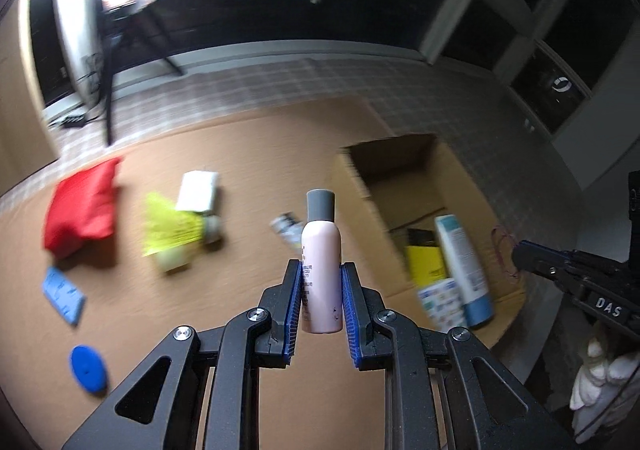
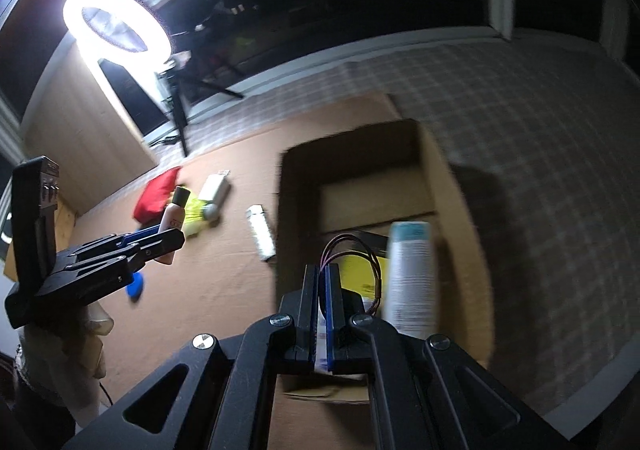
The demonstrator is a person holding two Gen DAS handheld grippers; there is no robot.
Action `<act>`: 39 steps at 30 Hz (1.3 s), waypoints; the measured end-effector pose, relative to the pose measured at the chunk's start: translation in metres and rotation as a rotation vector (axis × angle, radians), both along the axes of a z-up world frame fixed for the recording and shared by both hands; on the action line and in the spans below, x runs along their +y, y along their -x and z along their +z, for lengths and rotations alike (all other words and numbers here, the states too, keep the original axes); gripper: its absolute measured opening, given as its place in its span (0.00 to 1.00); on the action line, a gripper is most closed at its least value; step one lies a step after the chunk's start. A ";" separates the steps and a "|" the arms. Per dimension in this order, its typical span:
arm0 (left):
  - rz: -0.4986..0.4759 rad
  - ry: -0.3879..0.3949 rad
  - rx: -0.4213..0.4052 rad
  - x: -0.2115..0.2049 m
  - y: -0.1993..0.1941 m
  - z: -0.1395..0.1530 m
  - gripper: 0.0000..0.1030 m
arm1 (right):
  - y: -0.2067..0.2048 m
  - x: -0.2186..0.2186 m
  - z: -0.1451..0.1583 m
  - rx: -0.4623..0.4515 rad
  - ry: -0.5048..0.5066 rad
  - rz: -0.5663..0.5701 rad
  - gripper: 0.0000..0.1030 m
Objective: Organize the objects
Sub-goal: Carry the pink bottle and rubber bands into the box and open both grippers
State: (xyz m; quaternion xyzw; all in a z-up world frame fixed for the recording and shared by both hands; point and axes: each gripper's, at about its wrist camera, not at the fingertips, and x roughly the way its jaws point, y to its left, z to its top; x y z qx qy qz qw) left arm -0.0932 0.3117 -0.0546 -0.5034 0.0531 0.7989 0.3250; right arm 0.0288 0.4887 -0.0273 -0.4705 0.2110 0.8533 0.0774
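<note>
Objects for sorting are seen scattered over a brown cardboard-covered surface [image 1: 240, 330], and about half of the work is judged to remain. Farthest left, a red cloth bundle [image 1: 82, 206] is left lying, with a light blue card [image 1: 64, 295] and a blue disc [image 1: 89, 369] nearer the camera. Beside these, a yellow packet [image 1: 172, 228] is overlapped at its top by a white box [image 1: 199, 191]; a small silver-printed pack [image 1: 289, 228] lies just before the carton. None of these has yet been put away.

At centre, a pink bottle [image 1: 322, 270] with a grey cap is held upright, clamped between the blue pads of the left gripper [image 1: 321, 314], above the surface and short of the carton; it is judged to be the next item to go in.

To the right, an open cardboard box [image 1: 404, 166] already holds a tall white-and-blue bottle [image 1: 464, 270], a yellow pack [image 1: 426, 264] and a printed packet [image 1: 442, 300]. Over this box the right gripper [image 2: 323, 306] is seen with its jaws nearly together, pinching a thin loop of purple cord [image 2: 352, 250], which hangs above the contents and has not yet been let go.
</note>
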 end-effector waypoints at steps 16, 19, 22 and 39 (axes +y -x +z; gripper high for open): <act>-0.160 0.105 -0.045 0.141 -0.023 -0.051 0.20 | -0.007 0.047 -0.054 -0.088 0.066 -0.054 0.03; -0.165 0.120 -0.060 0.150 -0.023 -0.060 0.20 | -0.006 0.048 -0.060 -0.097 0.075 -0.051 0.03; -0.167 0.131 -0.067 0.154 -0.023 -0.067 0.20 | -0.004 0.048 -0.066 -0.108 0.084 -0.048 0.03; -0.150 0.109 -0.055 0.135 -0.016 -0.056 0.39 | -0.003 0.043 -0.061 -0.098 0.085 -0.073 0.29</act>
